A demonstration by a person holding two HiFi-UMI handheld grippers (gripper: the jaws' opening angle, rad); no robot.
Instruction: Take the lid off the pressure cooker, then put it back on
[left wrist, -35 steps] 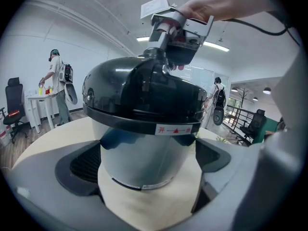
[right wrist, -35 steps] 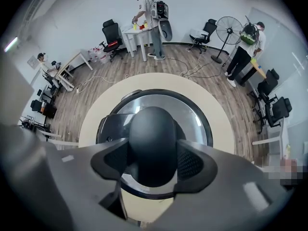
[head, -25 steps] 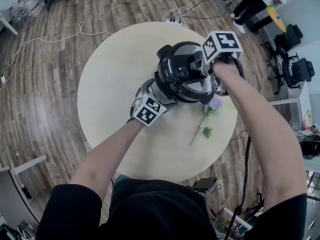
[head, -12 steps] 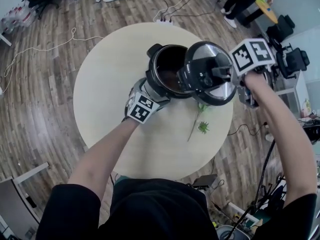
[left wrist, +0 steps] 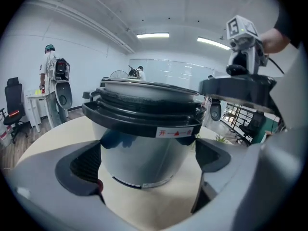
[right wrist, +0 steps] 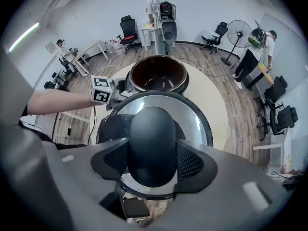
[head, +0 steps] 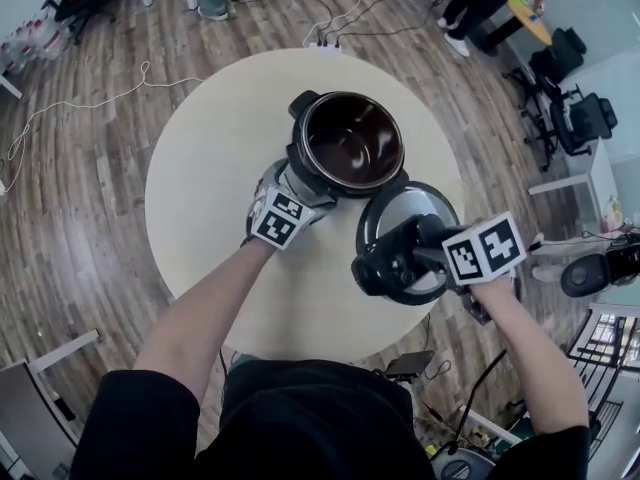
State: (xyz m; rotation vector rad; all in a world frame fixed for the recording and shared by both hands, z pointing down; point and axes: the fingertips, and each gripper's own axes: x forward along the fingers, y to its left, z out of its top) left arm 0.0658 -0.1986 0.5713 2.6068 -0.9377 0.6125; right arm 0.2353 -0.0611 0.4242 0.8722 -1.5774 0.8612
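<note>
The pressure cooker pot stands uncovered on the round table, its dark inside showing. My left gripper rests at the pot's near-left side. In the left gripper view its jaws stand open on either side of the steel body, pads apart from it. My right gripper points down and is shut on the black handle of the lid. The lid hangs level above the table's near-right edge, clear of the pot. The left gripper view also catches the lid.
A green sprig lies on the table behind the pot. Cables and a power strip lie on the wooden floor beyond the table. Office chairs stand at the right. People stand at the room's far side.
The lid has come off the pot. It swung out to the right, then toward me to the table's near-right edge. The pot now stands uncovered. My left gripper has stayed put.
</note>
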